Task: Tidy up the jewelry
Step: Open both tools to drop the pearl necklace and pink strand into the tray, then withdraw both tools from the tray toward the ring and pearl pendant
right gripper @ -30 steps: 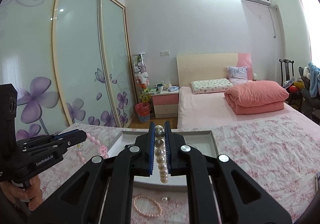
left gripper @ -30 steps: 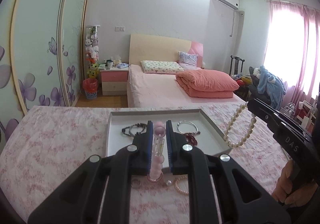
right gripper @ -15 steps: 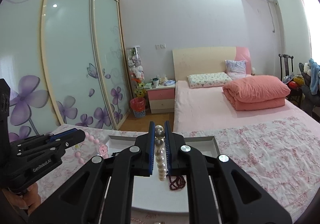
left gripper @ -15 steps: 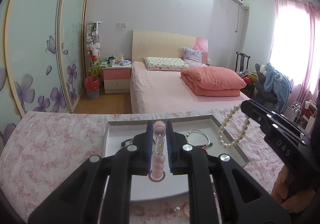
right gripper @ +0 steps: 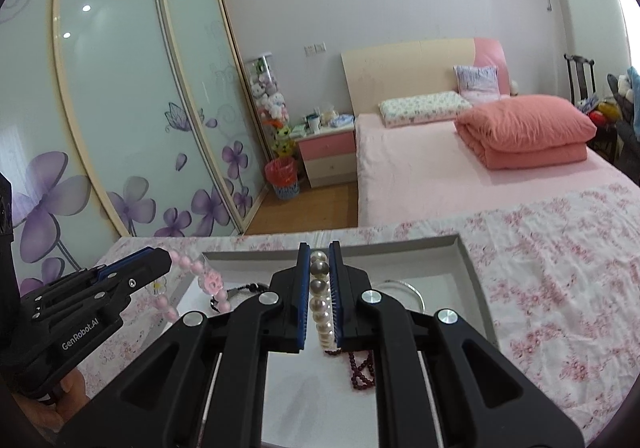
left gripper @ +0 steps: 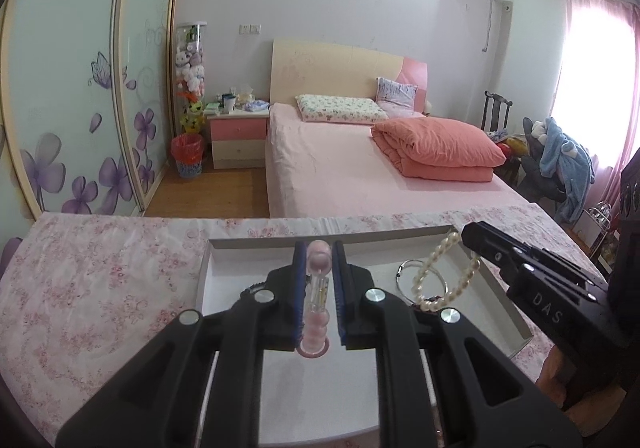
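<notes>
Where bedroom opens, floral tablecloth [left gripper: 100,280]

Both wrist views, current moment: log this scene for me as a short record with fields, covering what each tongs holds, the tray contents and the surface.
left tongs: shut on pink bead bracelet, above the tray
right tongs: shut on white pearl bracelet, above the tray
tray: shallow white tray with raised rim, on the floral cloth
in tray: silver bangle, dark red bead strand, dark bracelet partly hidden
surface: pink floral cloth
background: bed with folded orange quilt
</notes>
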The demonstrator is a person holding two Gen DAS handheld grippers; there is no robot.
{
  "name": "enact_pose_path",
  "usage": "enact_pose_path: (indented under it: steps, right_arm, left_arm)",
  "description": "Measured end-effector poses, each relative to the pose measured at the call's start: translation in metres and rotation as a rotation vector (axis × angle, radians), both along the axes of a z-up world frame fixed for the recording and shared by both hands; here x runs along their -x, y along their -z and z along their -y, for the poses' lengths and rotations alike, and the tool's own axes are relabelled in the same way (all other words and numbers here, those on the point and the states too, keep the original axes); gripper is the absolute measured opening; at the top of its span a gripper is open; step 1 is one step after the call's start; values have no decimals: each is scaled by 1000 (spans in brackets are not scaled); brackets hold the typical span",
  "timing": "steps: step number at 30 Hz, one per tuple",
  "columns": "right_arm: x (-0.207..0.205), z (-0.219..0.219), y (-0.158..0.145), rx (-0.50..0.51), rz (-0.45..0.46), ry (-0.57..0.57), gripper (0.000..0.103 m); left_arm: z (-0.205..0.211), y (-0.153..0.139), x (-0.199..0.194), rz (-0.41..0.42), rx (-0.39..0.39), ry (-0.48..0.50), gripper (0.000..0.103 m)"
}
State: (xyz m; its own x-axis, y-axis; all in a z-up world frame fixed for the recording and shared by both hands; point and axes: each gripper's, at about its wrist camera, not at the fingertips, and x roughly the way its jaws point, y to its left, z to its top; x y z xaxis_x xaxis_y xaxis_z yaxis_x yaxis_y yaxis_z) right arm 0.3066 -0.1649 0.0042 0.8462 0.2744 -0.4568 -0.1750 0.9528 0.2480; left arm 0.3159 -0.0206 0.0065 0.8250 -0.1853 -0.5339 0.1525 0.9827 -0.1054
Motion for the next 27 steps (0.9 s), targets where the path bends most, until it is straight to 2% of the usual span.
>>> enact_pose_path:
  steps: [2,4,5,9,14,27]
  right_arm:
    - [0,-1,1,-6,-14,1,16]
    - [2,1,0,4,-8,14,30]
    - [4,2,0,9,0,23,31]
    - [6,9,-1,3,0,38,31]
    - [14,12,-1,7,-2,40,31]
    - [55,17,12,47,-39,8,31]
  left_arm:
    - [-3,2,-2,-2,14,-14,14]
    - [-7,0,-2,1,24,-18,15]
    - [-9,0,-2,2,25,-22,16]
    - [-17,-1,1,4,24,-42,16]
    - [-26,-1,10,4,19,-67,22]
    - [-44,7,58,-22,2,-84,27]
